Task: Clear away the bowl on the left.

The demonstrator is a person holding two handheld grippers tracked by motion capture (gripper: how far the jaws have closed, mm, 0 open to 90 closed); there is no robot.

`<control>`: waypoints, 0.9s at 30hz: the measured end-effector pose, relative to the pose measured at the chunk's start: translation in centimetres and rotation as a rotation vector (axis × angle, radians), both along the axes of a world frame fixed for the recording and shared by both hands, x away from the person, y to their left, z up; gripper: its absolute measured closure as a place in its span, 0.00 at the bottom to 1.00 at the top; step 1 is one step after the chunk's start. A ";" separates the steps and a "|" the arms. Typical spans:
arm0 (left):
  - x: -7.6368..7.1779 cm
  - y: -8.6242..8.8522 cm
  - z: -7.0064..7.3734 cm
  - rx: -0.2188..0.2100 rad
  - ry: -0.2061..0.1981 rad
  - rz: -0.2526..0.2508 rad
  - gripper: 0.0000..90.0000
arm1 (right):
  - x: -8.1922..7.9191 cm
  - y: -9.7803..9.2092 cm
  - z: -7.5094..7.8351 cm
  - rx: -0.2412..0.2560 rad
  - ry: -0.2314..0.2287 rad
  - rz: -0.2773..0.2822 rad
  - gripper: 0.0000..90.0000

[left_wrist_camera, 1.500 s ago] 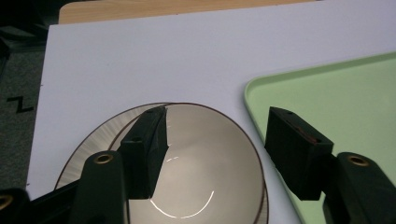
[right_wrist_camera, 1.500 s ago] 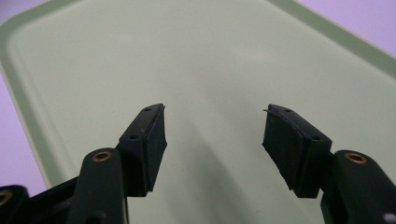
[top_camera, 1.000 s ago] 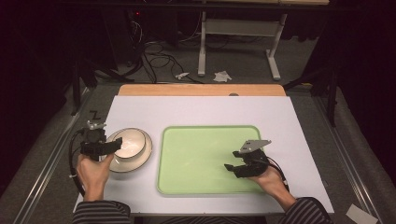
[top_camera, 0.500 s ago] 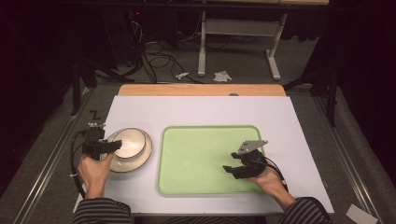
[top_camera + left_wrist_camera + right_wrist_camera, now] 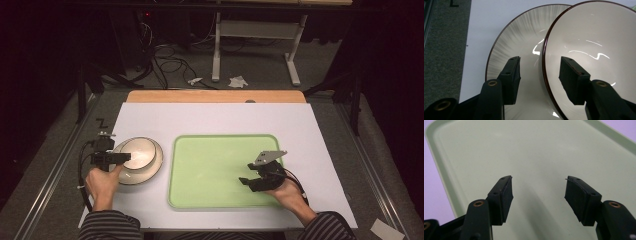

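The left gripper has eased closer over the glossy white bowl with a dark brown rim, its wide jaws now straddling that rim, ready to pinch. The bowl sits on a streaked grey plate left of the pale green tray, where the right gripper waits, jaws wide and empty. Around the white surface, the room is dark, with cables on the floor.

Both black two-jaw grippers gape wide.
Left gripper near left, right gripper near right, forearms low.
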State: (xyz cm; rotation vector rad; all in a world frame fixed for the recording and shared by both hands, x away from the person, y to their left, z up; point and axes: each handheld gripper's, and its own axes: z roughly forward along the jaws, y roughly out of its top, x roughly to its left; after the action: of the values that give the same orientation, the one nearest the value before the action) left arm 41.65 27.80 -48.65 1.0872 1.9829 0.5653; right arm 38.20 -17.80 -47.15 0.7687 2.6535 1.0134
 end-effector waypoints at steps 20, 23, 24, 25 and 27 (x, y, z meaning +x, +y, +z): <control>0.8 0.3 -0.5 -0.091 0.031 0.023 0.88 | -0.3 -0.1 0.0 0.014 -0.010 -0.026 0.44; 0.9 0.4 -0.4 -0.118 0.029 0.034 0.90 | -0.4 0.1 0.0 0.009 -0.013 -0.021 0.44; 0.9 0.5 -0.4 -0.126 0.027 0.031 0.91 | -0.4 0.2 -0.1 0.007 -0.015 -0.017 0.44; 0.9 0.4 -0.4 -0.133 0.030 0.031 0.91 | -0.5 0.3 -0.1 0.004 -0.011 -0.007 0.44; 0.9 0.4 -0.3 -0.133 0.027 0.025 0.92 | -0.5 0.6 -0.3 -0.012 -0.016 0.000 0.43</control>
State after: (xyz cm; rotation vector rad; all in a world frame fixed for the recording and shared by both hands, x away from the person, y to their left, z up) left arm 42.57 28.22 -49.00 0.9947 2.0295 0.4269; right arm 37.67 -17.22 -47.41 0.7551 2.6432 0.9979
